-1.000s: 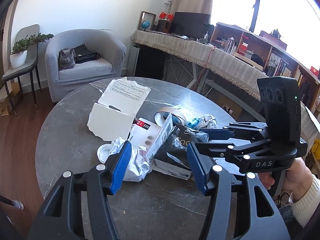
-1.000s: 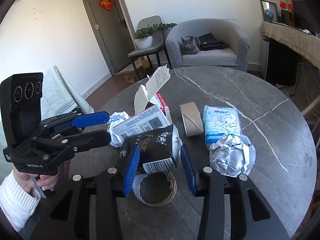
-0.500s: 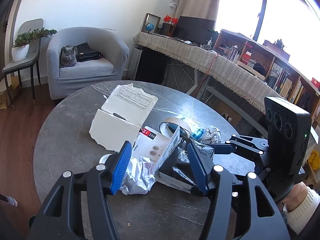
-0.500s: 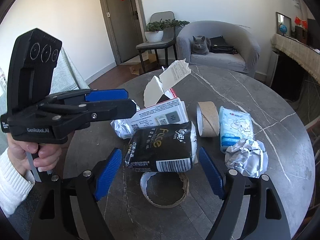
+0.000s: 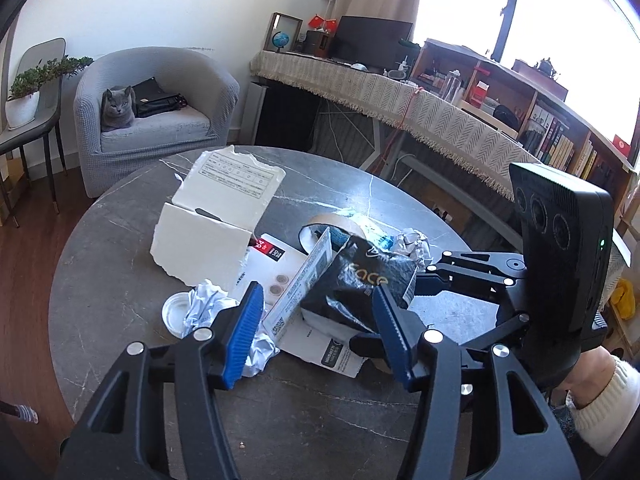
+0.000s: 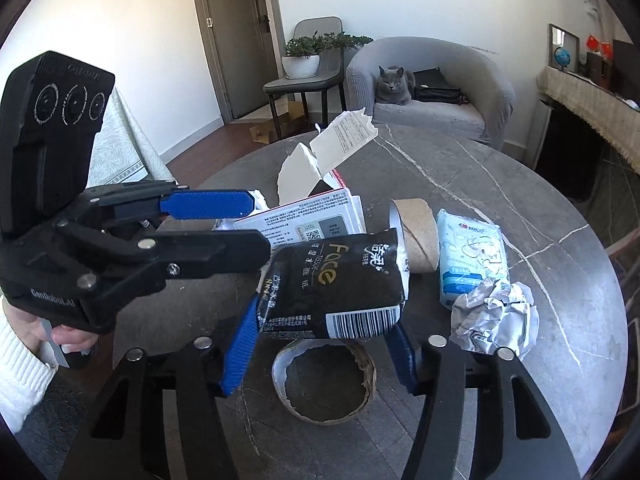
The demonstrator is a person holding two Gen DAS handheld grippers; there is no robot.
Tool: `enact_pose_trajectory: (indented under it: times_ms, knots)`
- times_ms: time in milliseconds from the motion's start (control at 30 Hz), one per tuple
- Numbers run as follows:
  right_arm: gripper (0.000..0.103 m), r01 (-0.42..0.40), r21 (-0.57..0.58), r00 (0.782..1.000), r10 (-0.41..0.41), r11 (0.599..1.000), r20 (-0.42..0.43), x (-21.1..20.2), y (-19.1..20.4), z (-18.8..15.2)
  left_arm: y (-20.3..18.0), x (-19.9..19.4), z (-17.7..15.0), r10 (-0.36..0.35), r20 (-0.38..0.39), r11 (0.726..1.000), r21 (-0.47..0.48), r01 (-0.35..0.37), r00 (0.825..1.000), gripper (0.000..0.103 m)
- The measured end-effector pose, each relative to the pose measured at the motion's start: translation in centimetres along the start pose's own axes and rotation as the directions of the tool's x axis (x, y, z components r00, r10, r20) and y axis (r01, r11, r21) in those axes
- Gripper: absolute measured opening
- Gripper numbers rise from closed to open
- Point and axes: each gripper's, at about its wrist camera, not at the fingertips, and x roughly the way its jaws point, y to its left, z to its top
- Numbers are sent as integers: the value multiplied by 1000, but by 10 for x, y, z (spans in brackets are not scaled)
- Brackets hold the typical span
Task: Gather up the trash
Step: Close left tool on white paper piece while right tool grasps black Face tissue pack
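A black tissue pack lies tilted on the trash pile on the round grey table. My right gripper has its blue pads on both sides of the pack, and its jaws are closing. In the left wrist view the pack sits between the right gripper's fingers. My left gripper hovers just short of the pile, jaws closing slightly, nothing pressed between them. A printed white box, a torn white carton and crumpled paper lie beside the pack.
A cardboard ring lies under the pack. A tape core, a blue-white tissue packet and a paper ball lie to its right. Behind the table, a grey cat sits in an armchair.
The right gripper's jaws spread wide off the black pack, then came back in against its sides. The left gripper has barely moved.
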Motion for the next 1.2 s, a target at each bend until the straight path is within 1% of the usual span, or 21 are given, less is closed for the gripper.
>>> enact_pose_trajectory:
  times_ms: [133, 200, 267, 367, 467, 533, 567, 633, 667, 733, 767, 800, 833, 1000, 1200]
  knots:
    - [56, -3, 1, 1000, 3, 1000, -10, 0, -4, 0, 2, 2, 1, -11, 5, 1000, -12, 11, 1000, 58]
    - [53, 2, 4, 1000, -2, 1000, -4, -3, -6, -1, 1, 2, 2, -9, 4, 1000, -13, 9, 1000, 58]
    - [52, -3, 16, 1000, 3, 1000, 1, -6, -12, -2, -1, 5, 4, -6, -3, 1000, -11, 6, 1000, 54]
    - [52, -5, 39, 1000, 5, 999, 10, -12, -20, -4, -1, 9, 4, -4, -6, 1000, -15, 4, 1000, 53]
    - [51, -22, 64, 1000, 20, 998, 24, -18, -29, -7, 0, 13, 4, 10, -12, 1000, -20, -11, 1000, 46]
    - [50, -40, 79, 999, 37, 996, 33, -22, -33, -8, 2, 17, 4, 16, -25, 999, -32, -17, 1000, 39]
    - [50, -42, 80, 999, 40, 996, 34, -23, -34, -9, 3, 19, 4, 18, -32, 999, -35, -20, 999, 38]
    - [49, -45, 77, 998, 42, 996, 36, -24, -34, -10, 2, 23, 3, 21, -46, 999, -38, -22, 999, 32]
    - [49, -45, 75, 998, 43, 996, 38, -25, -33, -11, 2, 25, 3, 26, -50, 999, -38, -28, 998, 30]
    - [49, -47, 73, 998, 44, 996, 40, -28, -34, -12, 3, 28, 1, 38, -61, 998, -40, -41, 997, 14]
    - [48, -48, 74, 998, 45, 996, 41, -28, -34, -13, 5, 28, 1, 46, -61, 998, -46, -49, 997, 12]
    - [47, -49, 73, 998, 46, 996, 41, -29, -34, -12, 6, 28, 1, 47, -59, 997, -53, -50, 997, 6]
    - [47, -49, 73, 998, 46, 996, 41, -30, -35, -12, 6, 27, 1, 47, -55, 997, -55, -50, 997, 3]
    - [46, -49, 72, 997, 45, 996, 56, -34, -36, -10, 0, 20, 3, 50, -34, 998, -40, -51, 998, 3]
    - [45, -63, 81, 996, 57, 995, 71, -40, -37, -11, -1, 8, 9, 47, 3, 998, -45, -47, 999, 3]
